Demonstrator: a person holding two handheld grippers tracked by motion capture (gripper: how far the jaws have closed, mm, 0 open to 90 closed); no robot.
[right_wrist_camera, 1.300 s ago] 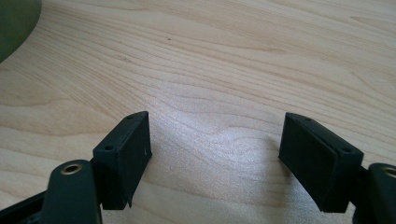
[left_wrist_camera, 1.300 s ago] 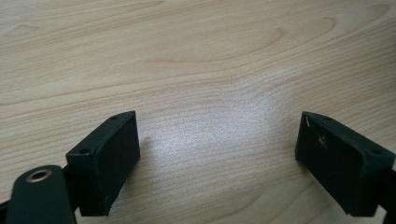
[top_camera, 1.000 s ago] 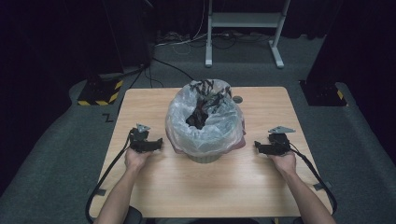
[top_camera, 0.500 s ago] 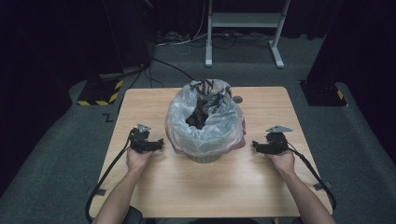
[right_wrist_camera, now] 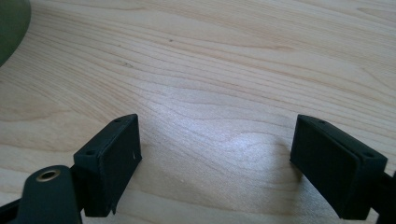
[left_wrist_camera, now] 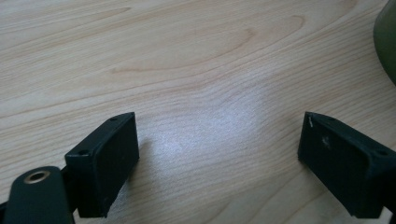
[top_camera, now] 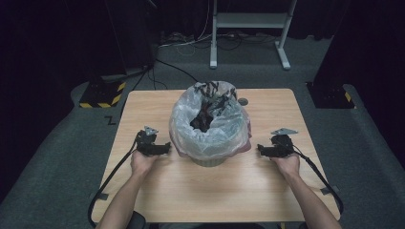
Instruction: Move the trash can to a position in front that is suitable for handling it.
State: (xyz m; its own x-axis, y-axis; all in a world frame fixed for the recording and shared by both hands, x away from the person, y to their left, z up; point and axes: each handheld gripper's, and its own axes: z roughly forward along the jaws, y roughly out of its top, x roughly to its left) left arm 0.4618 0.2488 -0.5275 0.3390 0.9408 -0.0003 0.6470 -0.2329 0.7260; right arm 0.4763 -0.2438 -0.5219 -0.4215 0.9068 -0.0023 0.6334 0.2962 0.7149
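Observation:
A small bin (top_camera: 210, 160) lined with a clear plastic bag (top_camera: 210, 126) stands at the middle of the wooden table (top_camera: 210, 195); dark stuff lies inside the bag. My left gripper (top_camera: 167, 147) rests on the table just left of the bin, pointing at it. In the left gripper view it (left_wrist_camera: 217, 161) is open over bare wood, with the bin's green wall (left_wrist_camera: 386, 42) at the right edge. To the bin's right lies my right gripper (top_camera: 260, 150), also aimed inward. Its jaws (right_wrist_camera: 215, 163) stand wide apart in the right gripper view, the bin (right_wrist_camera: 11, 25) at top left.
A small dark round spot (top_camera: 243, 101) marks the table behind the bin. Beyond the table on the grey floor are a white stand's legs (top_camera: 248, 43), cables (top_camera: 181, 71) and a yellow-black striped block (top_camera: 101, 93). Black cables trail from both grippers off the table's front.
Both grippers have edged slightly inward toward the bin; the bin and bag have stayed put.

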